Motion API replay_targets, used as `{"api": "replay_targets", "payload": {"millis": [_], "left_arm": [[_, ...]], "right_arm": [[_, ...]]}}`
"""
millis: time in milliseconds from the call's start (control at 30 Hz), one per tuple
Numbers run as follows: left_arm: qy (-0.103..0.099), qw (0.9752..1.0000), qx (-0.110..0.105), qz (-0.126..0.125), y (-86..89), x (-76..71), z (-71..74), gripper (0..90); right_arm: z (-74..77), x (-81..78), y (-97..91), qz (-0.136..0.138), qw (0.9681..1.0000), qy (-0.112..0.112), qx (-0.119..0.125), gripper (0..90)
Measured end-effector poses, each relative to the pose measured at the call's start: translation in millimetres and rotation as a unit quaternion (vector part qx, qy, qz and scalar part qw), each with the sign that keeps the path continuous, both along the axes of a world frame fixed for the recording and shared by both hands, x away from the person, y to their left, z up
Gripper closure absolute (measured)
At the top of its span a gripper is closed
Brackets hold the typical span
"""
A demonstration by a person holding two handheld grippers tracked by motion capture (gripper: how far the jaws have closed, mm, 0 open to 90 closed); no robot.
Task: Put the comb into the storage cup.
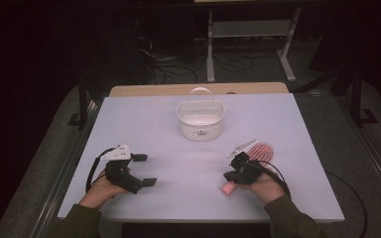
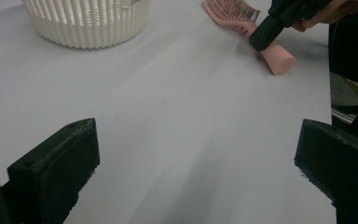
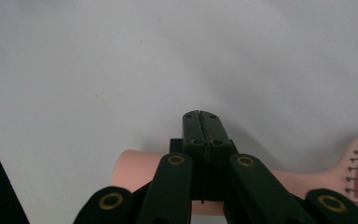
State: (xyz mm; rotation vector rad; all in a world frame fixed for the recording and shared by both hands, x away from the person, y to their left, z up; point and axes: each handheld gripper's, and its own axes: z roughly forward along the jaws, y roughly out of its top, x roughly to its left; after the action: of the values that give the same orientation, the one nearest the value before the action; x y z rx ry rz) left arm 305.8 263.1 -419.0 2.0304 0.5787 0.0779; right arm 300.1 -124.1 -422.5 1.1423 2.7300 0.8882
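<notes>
A pink hairbrush (image 1: 264,148) lies flat at the right of the white table (image 1: 144,124), its round handle (image 2: 279,58) pointing toward the person. My right gripper (image 1: 228,175) is shut, its jaws pressed together with nothing between them, and it hovers just over the handle (image 3: 130,175). The same black tip (image 2: 265,37) covers part of the handle in the left gripper view. My left gripper (image 1: 145,170) rests at the left front of the table, open wide, with bare table between its jaws (image 2: 198,140).
A white slatted basket (image 1: 201,119) with a handle stands at the middle back of the table and looks empty; its wall (image 2: 88,23) shows in the left gripper view. Cables and a metal frame (image 1: 250,29) lie on the dark floor beyond.
</notes>
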Motion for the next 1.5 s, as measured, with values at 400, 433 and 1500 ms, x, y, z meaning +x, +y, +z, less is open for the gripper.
{"api": "replay_targets", "payload": {"millis": [400, 433, 1500], "left_arm": [[0.001, 1.0000, 0.002, -0.003, -1.9, 1.7, -0.6, 0.0], [0.001, 1.0000, 0.001, -0.003, -2.0, 1.8, -0.5, 0.0], [0.001, 1.0000, 0.003, -0.005, -6.0, 2.8, -0.7, 0.0]], "right_arm": [[-2.1, -15.0, -13.0, -0.009, 0.9997, 0.002, -0.021, 89.2], [-2.5, -15.8, -14.8, -0.008, 0.9997, 0.001, -0.022, 89.2], [-1.4, -41.5, -75.3, -0.076, 0.9963, 0.004, -0.041, 89.2]]}}
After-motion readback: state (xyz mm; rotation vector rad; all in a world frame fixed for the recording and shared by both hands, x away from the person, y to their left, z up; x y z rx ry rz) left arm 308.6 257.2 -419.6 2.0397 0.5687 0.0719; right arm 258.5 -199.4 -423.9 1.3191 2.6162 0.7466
